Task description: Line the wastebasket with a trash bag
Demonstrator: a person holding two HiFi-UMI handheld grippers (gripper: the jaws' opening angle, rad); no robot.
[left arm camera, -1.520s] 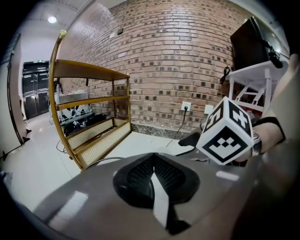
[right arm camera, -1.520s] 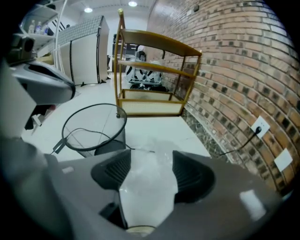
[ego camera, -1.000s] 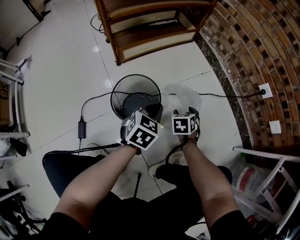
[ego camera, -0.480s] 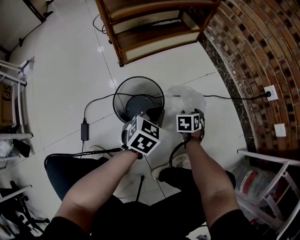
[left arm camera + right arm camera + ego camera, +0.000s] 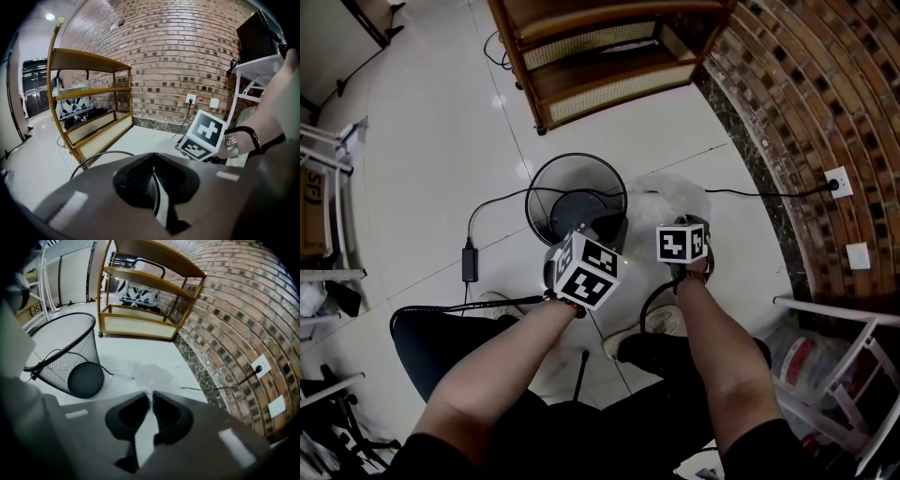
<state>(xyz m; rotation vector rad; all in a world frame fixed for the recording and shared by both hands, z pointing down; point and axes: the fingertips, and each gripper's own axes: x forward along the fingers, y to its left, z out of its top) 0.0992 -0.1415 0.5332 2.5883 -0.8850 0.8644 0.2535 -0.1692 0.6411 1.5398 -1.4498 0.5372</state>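
Clear plastic of the trash bag (image 5: 146, 373) lies crumpled on the white floor (image 5: 431, 141), just beside the black mesh wastebasket (image 5: 542, 192). Our right gripper (image 5: 150, 399) has just been closing, its fingers now pinching the bag's near edge. We keep our left gripper (image 5: 154, 161) near the basket, fingers pressed together.

Left tool (image 5: 583, 246) hides the wastebasket's (image 5: 534, 178) near rim.

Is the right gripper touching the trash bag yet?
Touching. The right gripper view shows it: the right gripper has just been closing its jaws, and they pinch a fold of the clear trash bag between them.
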